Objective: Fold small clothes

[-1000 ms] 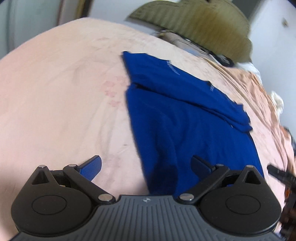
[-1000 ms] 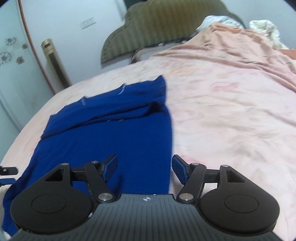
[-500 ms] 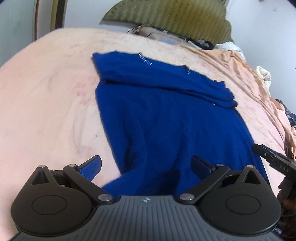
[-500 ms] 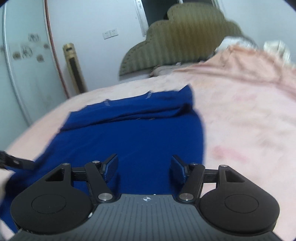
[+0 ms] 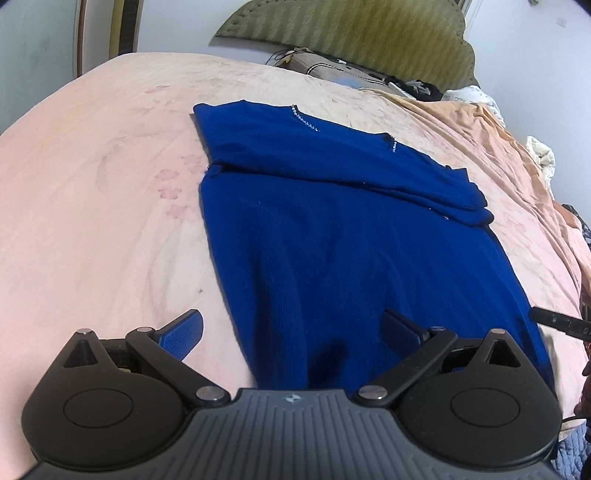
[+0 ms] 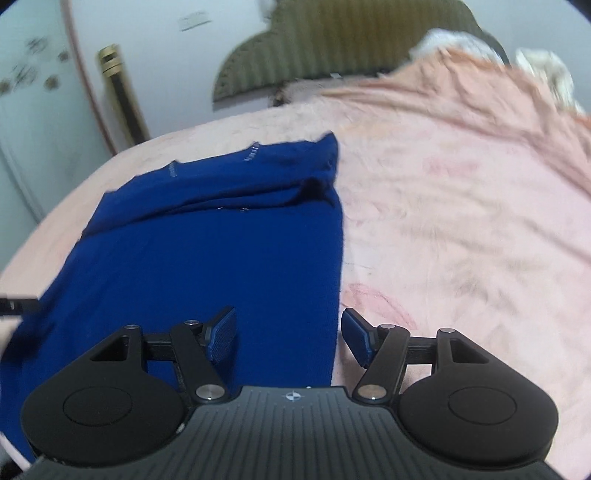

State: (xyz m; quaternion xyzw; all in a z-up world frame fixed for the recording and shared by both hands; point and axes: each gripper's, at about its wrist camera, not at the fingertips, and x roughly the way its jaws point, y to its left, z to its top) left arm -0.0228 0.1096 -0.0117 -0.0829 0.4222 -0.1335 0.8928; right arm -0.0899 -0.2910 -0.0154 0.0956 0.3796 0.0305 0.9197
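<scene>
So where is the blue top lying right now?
The blue top lies flat on the pink bedsheet, neckline toward the olive headboard; in the right wrist view it fills the left half, ahead of the open right tool.

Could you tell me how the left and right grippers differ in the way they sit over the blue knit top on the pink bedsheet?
The left gripper straddles the left edge of the blue knit top, and its jaws are spread wider. The right gripper straddles the top's right edge, its jaws less spread. Both are open, holding nothing, each with one finger over the top and the other over the pink bedsheet.
</scene>
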